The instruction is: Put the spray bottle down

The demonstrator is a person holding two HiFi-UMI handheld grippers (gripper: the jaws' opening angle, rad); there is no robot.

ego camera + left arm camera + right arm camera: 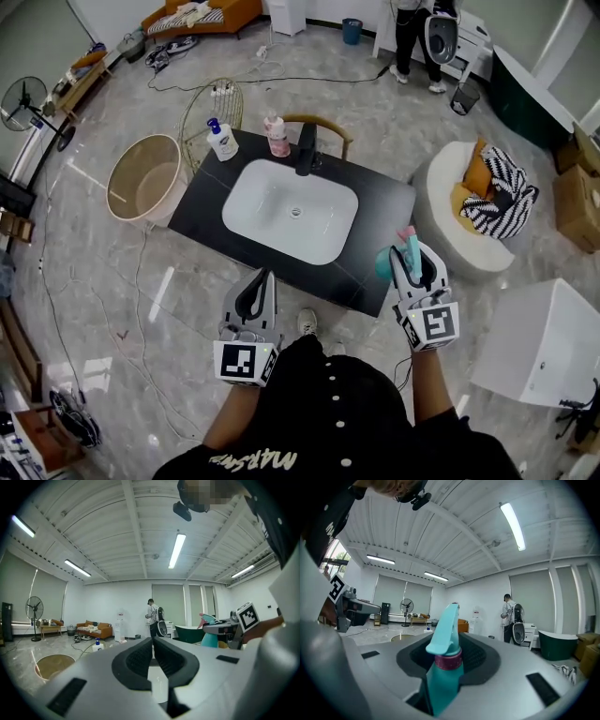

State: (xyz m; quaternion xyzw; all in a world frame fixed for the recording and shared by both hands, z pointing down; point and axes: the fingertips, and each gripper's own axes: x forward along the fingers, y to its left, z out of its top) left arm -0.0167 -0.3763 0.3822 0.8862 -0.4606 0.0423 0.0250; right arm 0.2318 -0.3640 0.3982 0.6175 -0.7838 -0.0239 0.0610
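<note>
A teal spray bottle [383, 264] with a pink trigger and a maroon collar stands upright between the jaws of my right gripper [413, 260], which is shut on it. It hangs over the near right corner of the black counter [377, 202]. In the right gripper view the bottle [442, 677] fills the gap between the pads of that gripper [454, 641]. My left gripper [259, 287] hovers at the counter's near edge with its jaws pressed together and nothing in them. The left gripper view shows its shut jaws [153, 644] and the bottle [209, 637] off to the right.
A white sink basin [253, 220] is set in the counter, with a black faucet [306, 148], a blue-capped pump bottle [221, 141] and a pink bottle [277, 137] behind it. A beige tub [120, 192] stands left, a white round chair [441, 187] right, a white box [539, 342] near right.
</note>
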